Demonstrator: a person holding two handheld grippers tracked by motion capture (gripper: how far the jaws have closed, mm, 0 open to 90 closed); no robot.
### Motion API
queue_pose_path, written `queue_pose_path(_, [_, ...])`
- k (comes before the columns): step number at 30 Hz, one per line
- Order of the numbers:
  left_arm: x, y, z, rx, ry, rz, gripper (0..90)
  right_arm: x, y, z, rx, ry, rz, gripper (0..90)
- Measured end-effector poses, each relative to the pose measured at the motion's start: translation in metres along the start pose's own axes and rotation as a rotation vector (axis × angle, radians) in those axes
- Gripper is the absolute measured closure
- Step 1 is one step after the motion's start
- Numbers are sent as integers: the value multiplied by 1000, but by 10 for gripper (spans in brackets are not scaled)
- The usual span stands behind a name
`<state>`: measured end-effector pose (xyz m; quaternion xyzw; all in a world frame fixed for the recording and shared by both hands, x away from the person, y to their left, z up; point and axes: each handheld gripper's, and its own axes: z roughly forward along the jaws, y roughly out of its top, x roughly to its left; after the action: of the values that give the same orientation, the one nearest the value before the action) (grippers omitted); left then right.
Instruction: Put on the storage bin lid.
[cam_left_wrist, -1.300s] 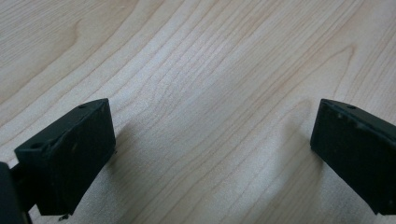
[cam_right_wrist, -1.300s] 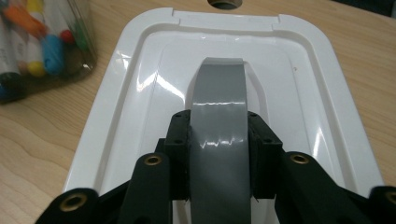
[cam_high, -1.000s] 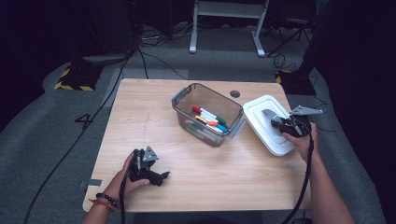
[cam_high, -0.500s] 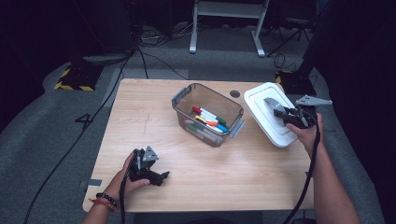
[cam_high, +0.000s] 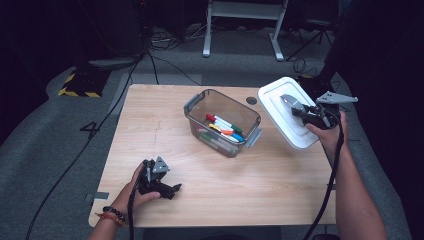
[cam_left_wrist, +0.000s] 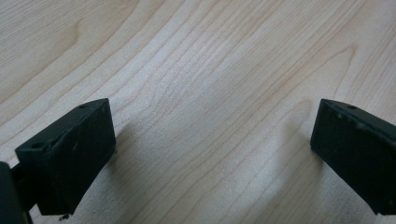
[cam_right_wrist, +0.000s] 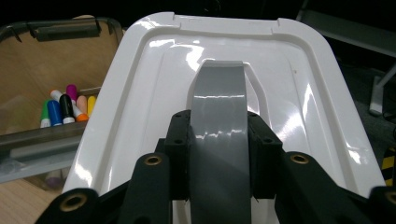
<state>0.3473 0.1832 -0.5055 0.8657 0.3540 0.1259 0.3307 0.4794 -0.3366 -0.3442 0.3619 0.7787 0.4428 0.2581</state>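
Here the right hand-held gripper (cam_right_wrist: 218, 154) hides the lid's (cam_right_wrist: 154, 88) handle (cam_right_wrist: 218, 98) base.

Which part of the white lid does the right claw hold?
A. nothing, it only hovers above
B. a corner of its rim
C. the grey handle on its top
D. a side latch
C: in the right gripper view the right claw is shut on the grey handle on top of the white lid.

left claw (cam_high: 167, 189): black, grey three-cornered plate on top, black cable | right claw (cam_high: 300, 110): black, brass-ringed screw holes, grey plate, black cable | left wrist: dark and orange bracelets (cam_high: 111, 215)
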Motion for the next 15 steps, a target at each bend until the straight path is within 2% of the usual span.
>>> queue_pose_path(15, [0,0,0,0,0,0,3,15,29,7,-10,26,-53,672])
